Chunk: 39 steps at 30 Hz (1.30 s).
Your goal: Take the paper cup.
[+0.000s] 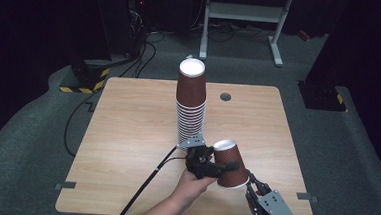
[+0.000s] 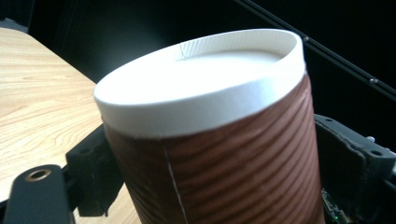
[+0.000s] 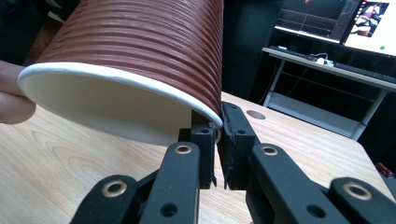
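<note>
Right gripper (image 3: 218,140) is pinching the rim of the ribbed brown cup (image 1: 229,164), jaws nearly closed. Left gripper (image 1: 214,165) is straddling the cup's body with its jaws spread wide. The tall cup stack (image 1: 190,103) is standing just beyond both on the table (image 1: 127,133).

Ribbed brown paper cup (image 1: 230,165), matt wood-grain table (image 1: 127,133).

Brown ribbed paper cup (image 1: 230,164), upside down and tilted, beside the cup stack (image 1: 190,103).

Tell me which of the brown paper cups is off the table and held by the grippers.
The single cup at the near edge, upside down and tilted: the left gripper spans its wall and the right gripper pinches its rim. The other cups stand nested in the stack at mid-table.
</note>
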Each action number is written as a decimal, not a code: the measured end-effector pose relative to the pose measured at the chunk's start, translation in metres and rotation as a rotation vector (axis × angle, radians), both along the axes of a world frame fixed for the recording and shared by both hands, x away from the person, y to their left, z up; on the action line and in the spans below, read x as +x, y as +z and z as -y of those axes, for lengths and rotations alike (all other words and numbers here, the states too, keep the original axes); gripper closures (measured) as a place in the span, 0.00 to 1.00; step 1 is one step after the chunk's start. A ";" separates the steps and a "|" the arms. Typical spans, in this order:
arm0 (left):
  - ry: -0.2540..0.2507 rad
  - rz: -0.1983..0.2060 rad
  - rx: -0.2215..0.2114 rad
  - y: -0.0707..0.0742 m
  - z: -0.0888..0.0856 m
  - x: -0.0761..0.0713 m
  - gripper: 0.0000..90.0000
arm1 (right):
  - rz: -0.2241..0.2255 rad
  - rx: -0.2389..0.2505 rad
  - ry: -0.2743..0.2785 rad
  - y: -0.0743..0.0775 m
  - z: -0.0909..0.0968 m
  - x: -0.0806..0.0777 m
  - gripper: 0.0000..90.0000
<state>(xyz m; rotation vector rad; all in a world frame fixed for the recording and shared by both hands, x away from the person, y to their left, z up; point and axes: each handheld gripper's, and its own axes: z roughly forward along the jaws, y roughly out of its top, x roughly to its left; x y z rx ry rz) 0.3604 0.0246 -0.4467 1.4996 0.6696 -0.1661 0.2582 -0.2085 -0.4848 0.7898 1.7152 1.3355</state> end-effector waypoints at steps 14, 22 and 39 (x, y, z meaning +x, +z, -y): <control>0.066 0.063 0.064 0.006 -0.002 -0.001 0.05 | 0.001 0.018 0.005 0.001 0.002 -0.001 0.94; 0.120 0.115 0.108 0.010 -0.004 -0.003 0.02 | 0.004 0.025 0.012 0.002 0.001 -0.002 0.95; 0.194 0.177 0.159 0.011 -0.015 -0.002 0.10 | -0.004 0.050 0.024 0.004 0.004 -0.005 0.96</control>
